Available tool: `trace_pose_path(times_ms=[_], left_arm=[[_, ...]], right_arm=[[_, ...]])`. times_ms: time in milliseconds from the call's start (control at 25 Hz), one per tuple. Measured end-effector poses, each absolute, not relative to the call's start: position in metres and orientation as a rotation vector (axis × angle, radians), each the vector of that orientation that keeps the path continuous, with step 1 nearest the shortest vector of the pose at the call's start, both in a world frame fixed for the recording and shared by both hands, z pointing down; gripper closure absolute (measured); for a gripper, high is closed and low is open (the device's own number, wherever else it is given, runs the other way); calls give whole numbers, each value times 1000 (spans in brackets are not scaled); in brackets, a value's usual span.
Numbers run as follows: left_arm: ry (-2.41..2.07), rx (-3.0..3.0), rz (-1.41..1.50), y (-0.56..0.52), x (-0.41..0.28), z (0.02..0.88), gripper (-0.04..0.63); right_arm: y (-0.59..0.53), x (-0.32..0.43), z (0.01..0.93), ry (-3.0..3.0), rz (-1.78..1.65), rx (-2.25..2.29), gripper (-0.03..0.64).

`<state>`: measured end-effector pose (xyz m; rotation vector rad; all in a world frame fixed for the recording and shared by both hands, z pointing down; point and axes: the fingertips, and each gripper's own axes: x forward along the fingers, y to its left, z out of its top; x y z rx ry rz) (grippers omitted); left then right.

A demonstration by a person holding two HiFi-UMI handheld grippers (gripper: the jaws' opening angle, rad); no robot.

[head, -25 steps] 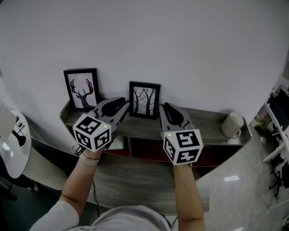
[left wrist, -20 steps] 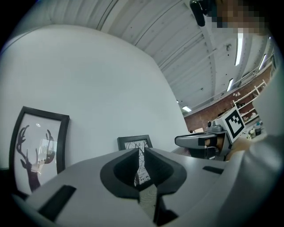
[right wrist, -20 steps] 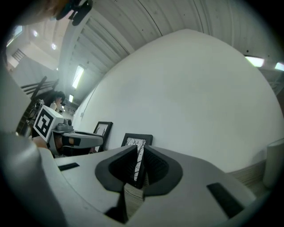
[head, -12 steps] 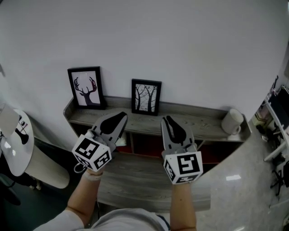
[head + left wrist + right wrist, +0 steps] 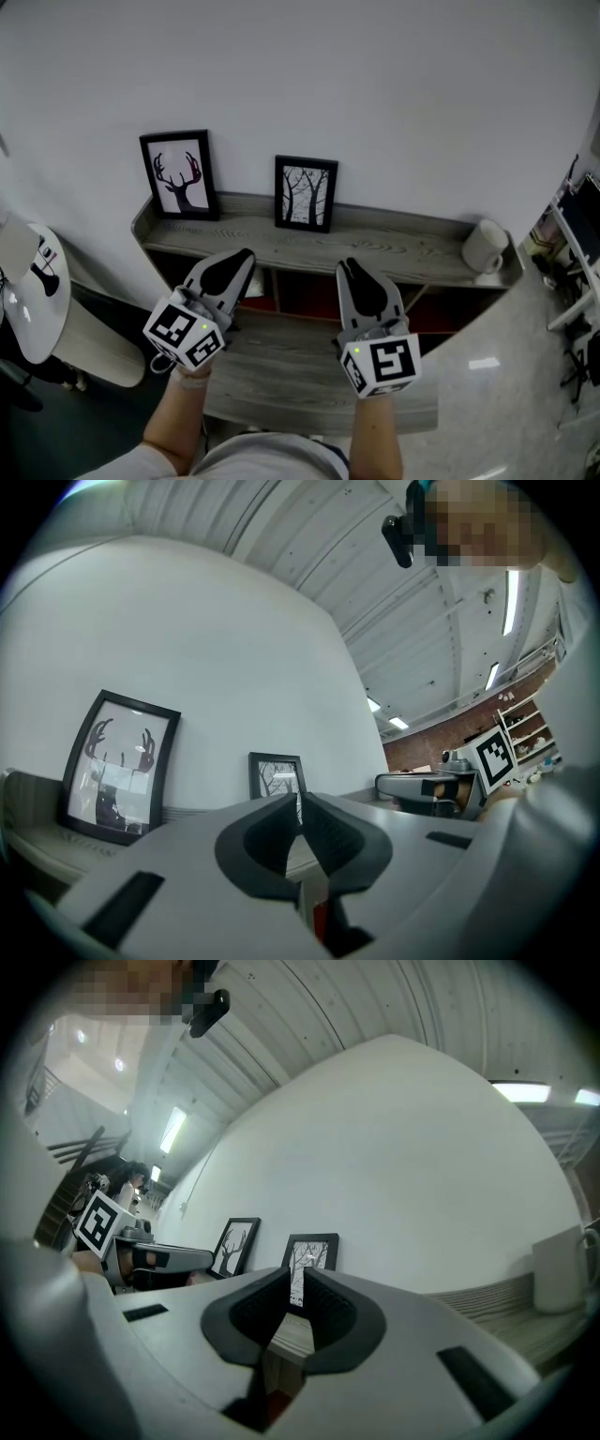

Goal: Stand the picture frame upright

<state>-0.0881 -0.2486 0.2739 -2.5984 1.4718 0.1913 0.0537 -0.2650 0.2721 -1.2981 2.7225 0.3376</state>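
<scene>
My left tool (image 5: 246, 254) is hanging just below the shelf (image 5: 394, 246), its jaws having just been closing to near touching with nothing between them. I am judging that swinging it up could be clipping the shelf lip and jolting the frames, which are only leaning against the wall. The deer frame (image 5: 175, 175) and, right of it, the smaller black-bordered picture frame (image 5: 306, 193) of bare trees are both standing upright on the shelf top, while my right tool (image 5: 349, 265) is hovering nearly closed and empty.
</scene>
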Motion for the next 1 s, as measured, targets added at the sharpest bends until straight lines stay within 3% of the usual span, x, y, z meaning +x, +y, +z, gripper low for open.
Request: trace_pose_path(times_ms=[1000], left_arm=[[1479, -2647, 227, -242, -92, 292, 569]], right_arm=[[-261, 45, 291, 2742, 266, -1299, 567]])
